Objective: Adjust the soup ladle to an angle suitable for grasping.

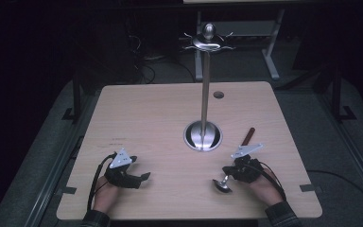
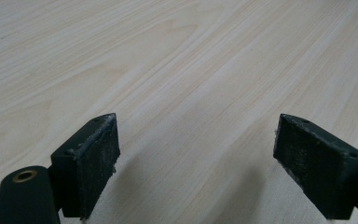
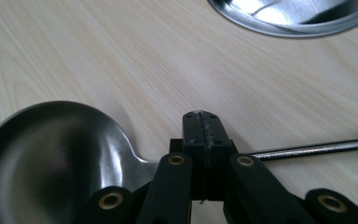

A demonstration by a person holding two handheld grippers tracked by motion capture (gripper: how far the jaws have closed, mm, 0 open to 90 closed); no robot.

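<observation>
Right gripper (image 3: 201, 122) clamped on ladle (image 3: 51, 154) neck; bowl edge cut off. Left gripper (image 2: 196, 154) apart over table (image 2: 177, 56).

High view was dim, room bg nearly black, only the table (image 1: 170, 118) lit from above. Glare on the stand's base (image 1: 203, 135). Both gripper views were brighter w/ soft shadows under the jaws; ladle bowl (image 3: 51, 154) blurry up close, far edges soft too.
</observation>
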